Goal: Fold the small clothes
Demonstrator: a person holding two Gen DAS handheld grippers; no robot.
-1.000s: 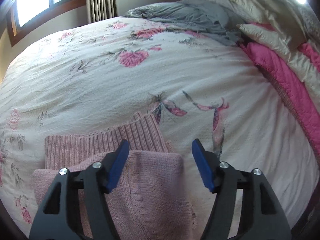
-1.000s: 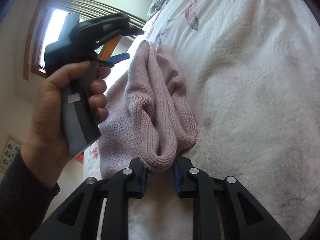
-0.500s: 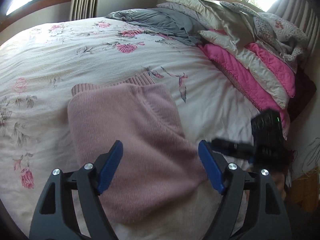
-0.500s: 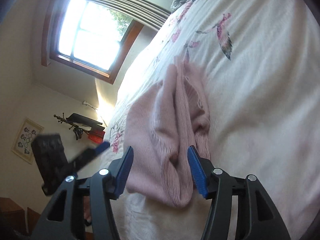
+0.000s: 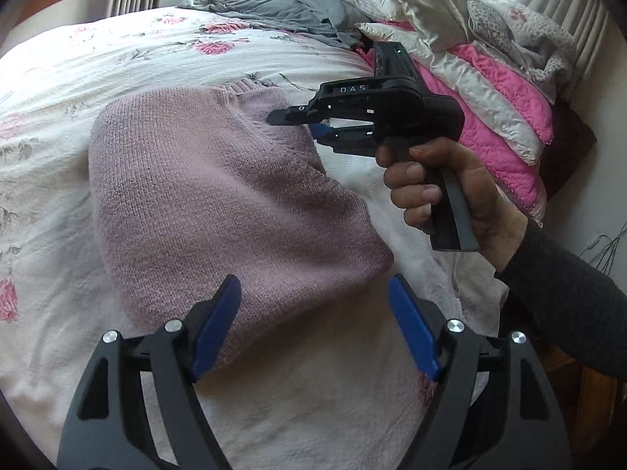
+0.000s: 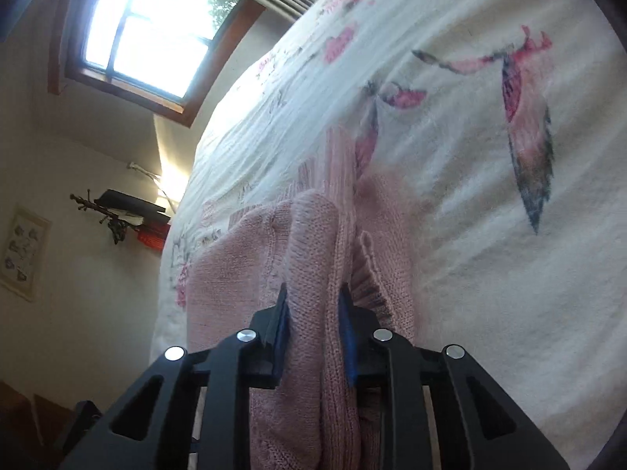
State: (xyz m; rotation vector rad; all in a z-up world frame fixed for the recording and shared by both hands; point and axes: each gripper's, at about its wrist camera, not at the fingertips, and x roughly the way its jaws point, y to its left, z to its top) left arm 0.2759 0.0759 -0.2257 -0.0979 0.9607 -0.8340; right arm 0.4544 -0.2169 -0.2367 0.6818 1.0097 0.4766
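A folded pink knit sweater [image 5: 219,196] lies on the floral bedspread [image 5: 117,62]. My left gripper [image 5: 313,284] hovers open over the sweater's near edge, with nothing between its blue pads [image 5: 215,325]. A hand [image 5: 443,188] holds my right gripper [image 5: 301,123] at the sweater's far right edge. In the right wrist view, the right gripper [image 6: 313,313] is shut on a bunched fold of the pink sweater [image 6: 309,243]. The ribbed hem [image 6: 368,278] sticks out beside the right pad.
A pile of pillows [image 5: 450,11] and a pink quilt [image 5: 505,117] sits at the right of the bed, with a grey blanket [image 5: 274,11] behind. A window [image 6: 153,23] and a wall picture [image 6: 23,250] are to the left.
My right gripper has moved in and shut on the sweater's fold; half a second ago it was open around it. The left gripper stays open and has drawn back a little.
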